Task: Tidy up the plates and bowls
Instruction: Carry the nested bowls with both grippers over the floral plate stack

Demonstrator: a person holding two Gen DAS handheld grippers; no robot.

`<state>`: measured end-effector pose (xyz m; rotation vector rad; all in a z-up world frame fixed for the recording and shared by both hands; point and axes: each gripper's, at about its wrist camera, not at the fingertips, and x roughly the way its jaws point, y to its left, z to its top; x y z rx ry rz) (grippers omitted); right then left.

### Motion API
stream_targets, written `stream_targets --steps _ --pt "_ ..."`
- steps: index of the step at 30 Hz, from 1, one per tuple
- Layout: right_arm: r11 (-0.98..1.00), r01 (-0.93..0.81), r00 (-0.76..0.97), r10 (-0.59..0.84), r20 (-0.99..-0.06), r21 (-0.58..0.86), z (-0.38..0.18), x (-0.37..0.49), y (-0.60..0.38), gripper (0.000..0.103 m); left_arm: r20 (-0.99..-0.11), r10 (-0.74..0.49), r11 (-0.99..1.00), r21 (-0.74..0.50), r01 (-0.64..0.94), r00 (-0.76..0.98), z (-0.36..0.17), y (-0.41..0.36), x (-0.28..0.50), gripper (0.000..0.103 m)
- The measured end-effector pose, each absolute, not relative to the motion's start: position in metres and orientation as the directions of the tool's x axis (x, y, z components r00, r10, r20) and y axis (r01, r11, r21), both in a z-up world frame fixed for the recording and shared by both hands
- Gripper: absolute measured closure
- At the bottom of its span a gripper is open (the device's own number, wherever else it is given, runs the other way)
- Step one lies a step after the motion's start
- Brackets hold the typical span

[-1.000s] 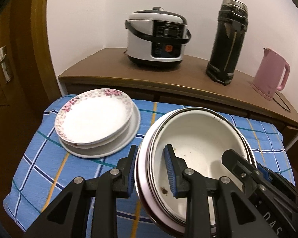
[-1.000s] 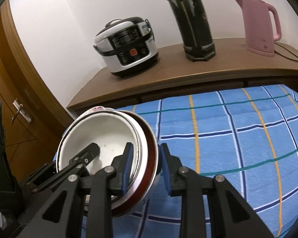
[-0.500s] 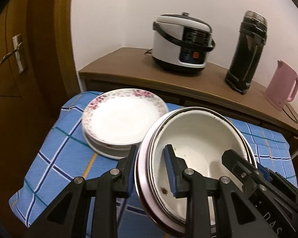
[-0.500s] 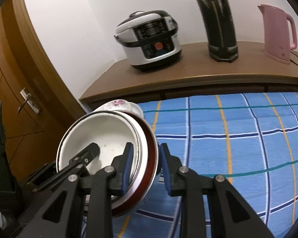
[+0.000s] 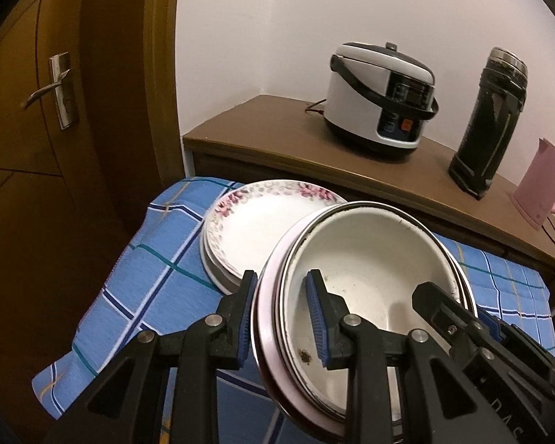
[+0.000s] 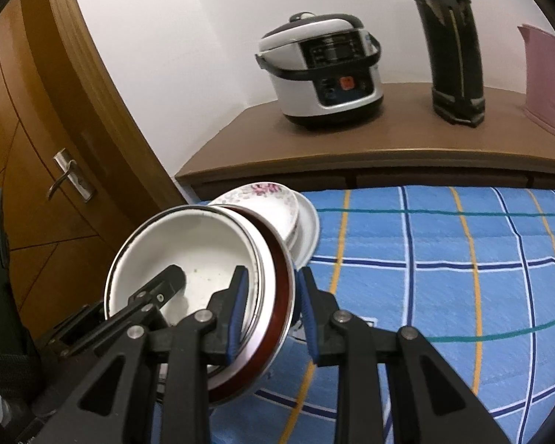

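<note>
Both rims clamped, left gripper (image 5: 282,323) and right gripper (image 6: 270,314) each pinching a side of the nested bowls (image 5: 370,277), carried tilted just over the plates (image 5: 262,222) (edges overlapping): level first, centre above, then lower evenly, release together.

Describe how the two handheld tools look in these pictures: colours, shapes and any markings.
Both the left tool and the right tool are matte black, with angular linkage arms joined by round silver rivets. Each finger ends in a ridged blue pad. Pale letters mark the right tool's body in the left wrist view.
</note>
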<state>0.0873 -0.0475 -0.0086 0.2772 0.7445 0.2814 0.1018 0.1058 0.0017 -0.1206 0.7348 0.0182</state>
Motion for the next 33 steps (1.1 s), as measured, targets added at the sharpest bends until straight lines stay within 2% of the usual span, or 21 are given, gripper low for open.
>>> stream_targets --steps 33 --pt "0.916 -0.154 0.687 0.368 -0.627 0.370 0.003 0.169 -0.024 0.076 -0.681 -0.007 0.989 -0.115 -0.098 0.733 0.008 0.124 0.182 0.073"
